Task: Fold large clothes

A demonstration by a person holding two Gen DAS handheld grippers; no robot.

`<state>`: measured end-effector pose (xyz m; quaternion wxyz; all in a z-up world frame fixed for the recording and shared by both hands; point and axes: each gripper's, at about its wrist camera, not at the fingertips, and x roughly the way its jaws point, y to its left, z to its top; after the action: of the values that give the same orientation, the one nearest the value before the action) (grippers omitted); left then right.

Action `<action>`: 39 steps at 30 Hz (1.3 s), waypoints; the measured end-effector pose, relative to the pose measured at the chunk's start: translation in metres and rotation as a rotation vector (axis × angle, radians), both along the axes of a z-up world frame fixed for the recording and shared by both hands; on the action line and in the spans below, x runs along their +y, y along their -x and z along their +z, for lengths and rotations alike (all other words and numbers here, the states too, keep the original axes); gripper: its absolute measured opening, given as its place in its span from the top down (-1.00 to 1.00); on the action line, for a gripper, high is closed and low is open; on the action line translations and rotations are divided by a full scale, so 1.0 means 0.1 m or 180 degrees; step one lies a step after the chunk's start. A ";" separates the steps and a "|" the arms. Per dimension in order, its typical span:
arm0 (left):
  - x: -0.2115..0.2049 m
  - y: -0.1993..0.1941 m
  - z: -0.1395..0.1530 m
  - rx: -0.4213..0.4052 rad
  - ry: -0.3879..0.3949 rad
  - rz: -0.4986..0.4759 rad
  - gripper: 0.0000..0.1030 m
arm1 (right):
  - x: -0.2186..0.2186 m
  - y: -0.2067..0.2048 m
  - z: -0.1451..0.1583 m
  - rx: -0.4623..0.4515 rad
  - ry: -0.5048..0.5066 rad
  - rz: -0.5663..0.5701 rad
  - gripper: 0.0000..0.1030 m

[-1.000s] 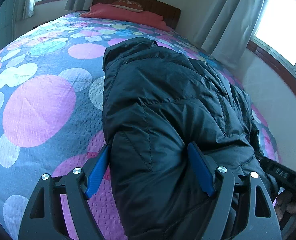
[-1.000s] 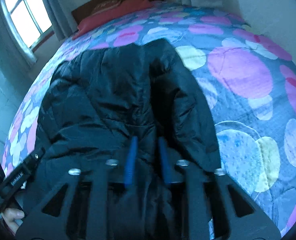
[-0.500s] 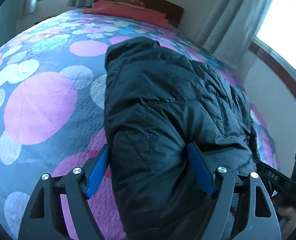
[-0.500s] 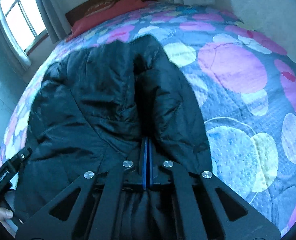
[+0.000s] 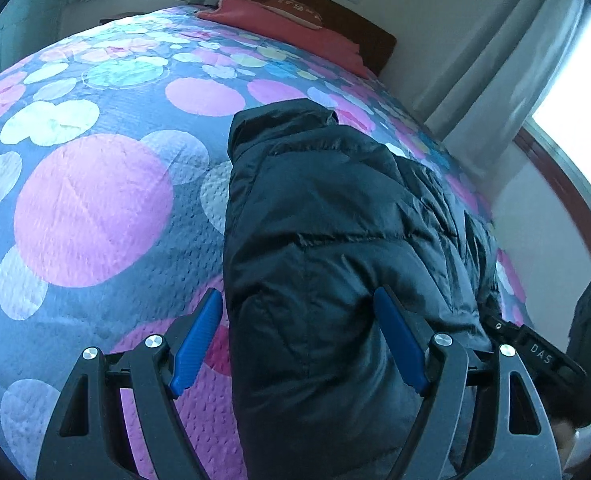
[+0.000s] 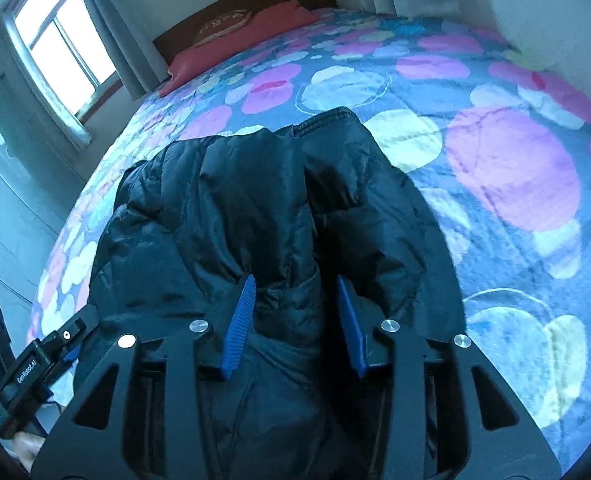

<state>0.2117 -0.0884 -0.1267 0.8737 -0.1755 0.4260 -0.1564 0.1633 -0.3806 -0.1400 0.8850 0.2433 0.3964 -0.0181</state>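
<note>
black puffy jacket [image 5: 335, 240] lies on the bed [image 5: 95, 200], near its foot edge, collar end pointing to the headboard, sides already turned in so it reads as a long narrow bundle. nylon shell, quilted, slick and springy; judgement: it will puff back open unless pressed flat.

right tongs [image 6: 293, 320] sit over the centre seam at the near end, jaws opening, a ridge of fabric between the blue pads but not pinched as far as i can tell. left tongs [image 5: 299, 344] spread wide, straddling the jacket's left edge; one pad over the bedspread, the other against the jacket, nothing clamped.

step in hand looks like releasing after the side folds and re-gripping the hem for the lengthwise fold. to do it well:
- let the right tongs clear the fabric fully before moving, else the seam drags.
- take both near corners low, all layers in the bite.
- lift together, carry toward the collar, keep edges parallel.
- press down after landing to push air out.

red pillow [image 6: 255, 28] at the head of the bed is well apart, no interference.
</note>
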 end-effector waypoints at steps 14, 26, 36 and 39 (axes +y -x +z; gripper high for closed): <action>-0.04 -0.18 -0.07 0.0215 0.0255 0.0069 -0.50 | 0.02 0.01 -0.07 -0.0078 0.0000 -0.0069 0.88; -0.39 -0.50 -0.18 0.0230 -0.0076 -0.0060 -0.51 | -0.21 0.02 -0.39 -0.0067 -0.0229 -0.0385 0.91; -0.28 -0.52 -0.30 0.0273 0.0139 -0.0084 -0.54 | -0.18 0.04 -0.39 -0.0101 -0.0209 -0.0431 0.90; -0.15 -0.48 -0.29 0.0349 0.0333 -0.0054 -0.54 | -0.16 0.07 -0.35 -0.0123 -0.0218 -0.0447 0.88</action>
<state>0.2599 -0.1032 -0.1555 0.8373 -0.2255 0.4659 -0.1761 0.1558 -0.3963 -0.1751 0.8802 0.3010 0.3616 -0.0618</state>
